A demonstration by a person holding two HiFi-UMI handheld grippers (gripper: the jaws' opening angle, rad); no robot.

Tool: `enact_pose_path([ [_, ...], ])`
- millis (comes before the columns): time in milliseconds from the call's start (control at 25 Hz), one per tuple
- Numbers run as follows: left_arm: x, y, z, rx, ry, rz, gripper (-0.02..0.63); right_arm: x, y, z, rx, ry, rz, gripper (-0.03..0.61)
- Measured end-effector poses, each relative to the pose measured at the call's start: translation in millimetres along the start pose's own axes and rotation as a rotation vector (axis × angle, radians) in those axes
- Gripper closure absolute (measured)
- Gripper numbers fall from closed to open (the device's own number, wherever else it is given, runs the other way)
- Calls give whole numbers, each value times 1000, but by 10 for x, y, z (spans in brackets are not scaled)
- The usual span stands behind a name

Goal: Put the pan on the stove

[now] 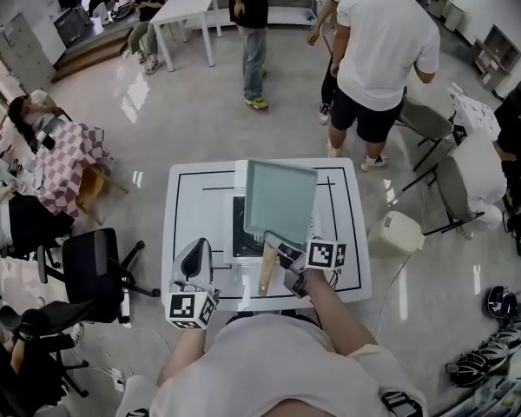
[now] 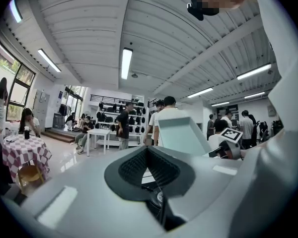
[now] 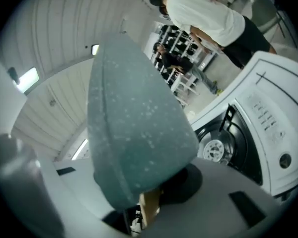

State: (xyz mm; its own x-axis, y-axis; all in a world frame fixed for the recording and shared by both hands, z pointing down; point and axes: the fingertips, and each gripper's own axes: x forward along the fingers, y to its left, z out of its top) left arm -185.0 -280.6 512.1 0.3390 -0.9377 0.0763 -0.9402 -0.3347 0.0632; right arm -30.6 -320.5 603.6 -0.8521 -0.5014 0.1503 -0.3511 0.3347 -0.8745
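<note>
A square grey-green pan (image 1: 280,200) with a wooden handle (image 1: 267,272) hangs tilted over the black stove (image 1: 241,237) set in the white table (image 1: 187,215). My right gripper (image 1: 284,256) is shut on that handle at the table's front edge. In the right gripper view the pan's underside (image 3: 134,133) fills the middle, the handle (image 3: 149,207) runs between the jaws, and the stove's burner (image 3: 216,148) lies below to the right. My left gripper (image 1: 194,263) rests at the front left, shut and holding nothing. The left gripper view shows its pads (image 2: 161,168) together and the pan (image 2: 181,135) raised beyond.
Several people (image 1: 378,50) stand just past the table's far side. A black office chair (image 1: 91,272) is close on the left, a white bin (image 1: 399,231) close on the right. A checked-cloth table (image 1: 65,168) stands further left.
</note>
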Motion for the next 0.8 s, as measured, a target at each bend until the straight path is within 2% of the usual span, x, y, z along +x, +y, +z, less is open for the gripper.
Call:
enact_pose_path([
  [200,10,57,-45,-8,18,10,603,204,-406,-206,208,102,44,443],
  [480,36,84,-119,-20,44,12,604,385,-782,-525,362,206,-5,443],
  [800,115,55,-155,-26,52,-5,604,501,-908,-673,557,294,36,443],
])
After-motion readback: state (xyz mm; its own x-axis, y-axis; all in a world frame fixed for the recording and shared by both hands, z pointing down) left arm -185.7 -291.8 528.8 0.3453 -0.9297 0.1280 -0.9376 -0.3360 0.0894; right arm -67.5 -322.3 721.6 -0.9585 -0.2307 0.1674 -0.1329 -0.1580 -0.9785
